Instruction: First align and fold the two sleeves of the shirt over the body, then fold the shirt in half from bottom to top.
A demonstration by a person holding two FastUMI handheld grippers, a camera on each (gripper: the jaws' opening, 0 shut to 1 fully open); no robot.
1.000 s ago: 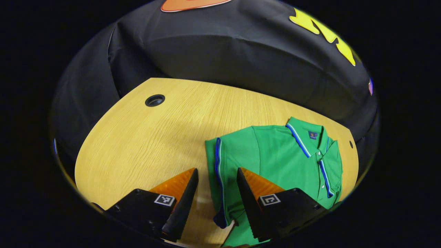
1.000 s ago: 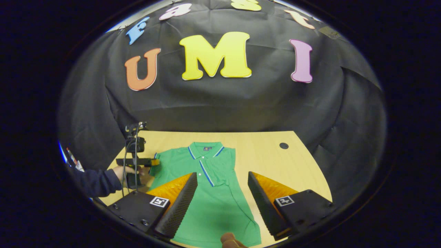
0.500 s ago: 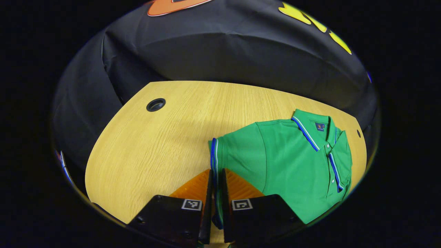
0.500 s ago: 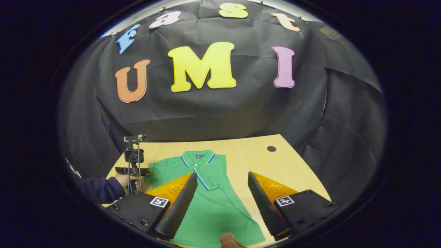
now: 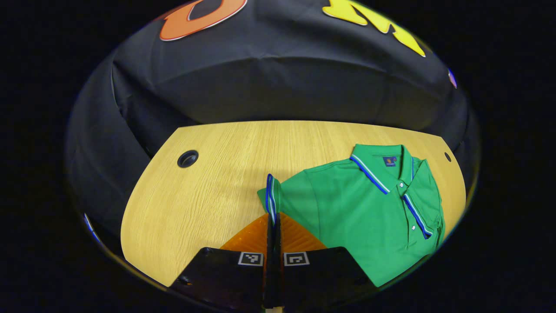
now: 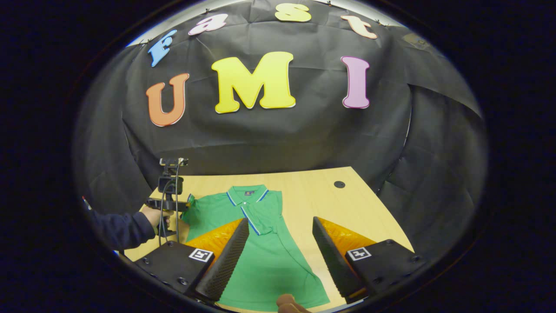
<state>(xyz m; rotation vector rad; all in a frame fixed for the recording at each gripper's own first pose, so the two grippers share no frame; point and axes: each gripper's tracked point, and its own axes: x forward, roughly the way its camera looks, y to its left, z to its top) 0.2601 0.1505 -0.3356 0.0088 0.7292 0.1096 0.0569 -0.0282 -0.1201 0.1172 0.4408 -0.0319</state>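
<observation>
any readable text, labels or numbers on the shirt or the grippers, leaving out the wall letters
None can be read.
Shirt neck label: a small dark patch, too small to read.
Left gripper, shut on the sleeve: square code markers, no words.
Right gripper: a square marker, no words.

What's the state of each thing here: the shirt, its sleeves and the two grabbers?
Shirt: flat on the table, collar buttoned, not folded in half.
Left sleeve: cuff pinched and lifted.
Right sleeve: folded over the body.
Left gripper: shut on the cuff.
Right gripper: open, above the shirt.
</observation>
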